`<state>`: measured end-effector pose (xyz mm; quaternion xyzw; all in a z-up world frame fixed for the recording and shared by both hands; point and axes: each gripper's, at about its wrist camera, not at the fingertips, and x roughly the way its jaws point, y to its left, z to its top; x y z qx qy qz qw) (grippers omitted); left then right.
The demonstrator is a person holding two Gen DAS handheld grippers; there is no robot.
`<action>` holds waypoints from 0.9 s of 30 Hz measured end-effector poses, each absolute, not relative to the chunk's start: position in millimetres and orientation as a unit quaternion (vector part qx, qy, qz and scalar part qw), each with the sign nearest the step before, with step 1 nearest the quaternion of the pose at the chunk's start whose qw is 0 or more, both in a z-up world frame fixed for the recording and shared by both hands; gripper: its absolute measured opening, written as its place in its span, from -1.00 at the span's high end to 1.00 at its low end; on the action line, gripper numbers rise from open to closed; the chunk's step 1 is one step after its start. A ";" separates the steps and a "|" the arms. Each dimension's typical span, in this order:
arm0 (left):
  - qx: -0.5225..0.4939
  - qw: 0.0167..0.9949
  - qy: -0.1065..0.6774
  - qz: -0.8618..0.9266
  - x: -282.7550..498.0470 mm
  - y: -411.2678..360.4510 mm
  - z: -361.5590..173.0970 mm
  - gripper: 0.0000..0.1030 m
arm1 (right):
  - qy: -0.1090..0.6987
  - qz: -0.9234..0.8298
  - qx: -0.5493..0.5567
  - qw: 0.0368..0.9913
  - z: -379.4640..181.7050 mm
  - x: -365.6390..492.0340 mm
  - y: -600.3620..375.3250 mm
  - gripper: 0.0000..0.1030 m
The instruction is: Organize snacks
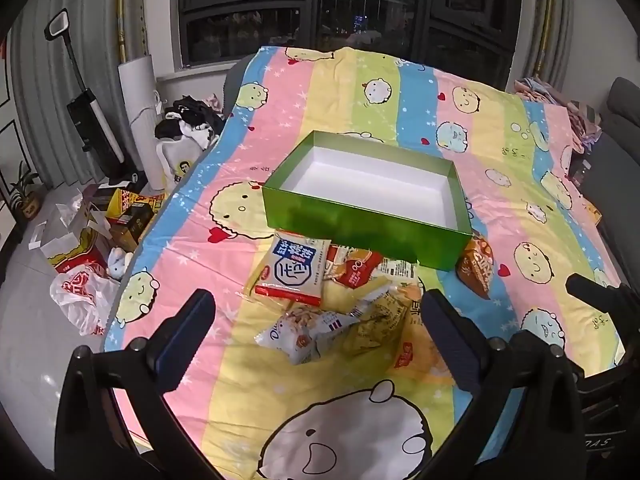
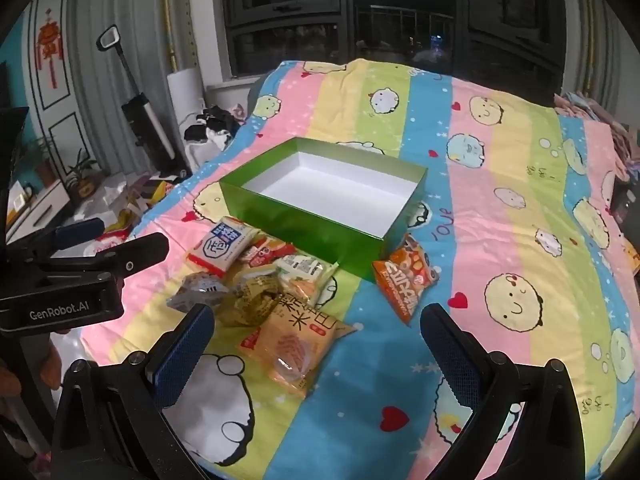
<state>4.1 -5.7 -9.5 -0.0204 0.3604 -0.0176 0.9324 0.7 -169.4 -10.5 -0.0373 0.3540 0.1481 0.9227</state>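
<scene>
Clearly nothing is packed yet: the green box (image 1: pixel 372 236) sits empty on the bed (image 2: pixel 520 240), with the snack packets heaped just in front of its near wall. Both the left tool (image 1: pixel 316 332) and the right tool (image 2: pixel 316 340) hover above the pile with fingers spread wide apart, holding nothing. An orange packet (image 2: pixel 406 280) lies by itself beside the box's near corner; a blue-and-white packet (image 1: pixel 294 268) leans against the box wall, and a yellow rice-cracker packet (image 2: pixel 296 340) lies nearest the right tool. These are probably light, puffy, crinkly bags with slick film and brittle contents, so pinching a sealed edge seam gently looks safer than squeezing the middle.
</scene>
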 end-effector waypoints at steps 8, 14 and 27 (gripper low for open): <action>-0.028 0.928 0.371 -0.030 4.0 -8.0 -9.3 -1.00 | 0.349 0.137 -0.041 0.926 -9.2 -0.8 -173.0 -0.99; -0.023 0.927 0.372 -0.041 4.4 -13.2 -11.2 -1.00 | 0.350 0.134 -0.035 0.927 -7.0 0.0 -171.6 -0.99; -0.043 0.917 0.392 -0.063 6.3 -18.5 -12.3 -0.99 | 0.345 0.119 -0.058 0.929 -10.5 -3.0 -176.6 -0.99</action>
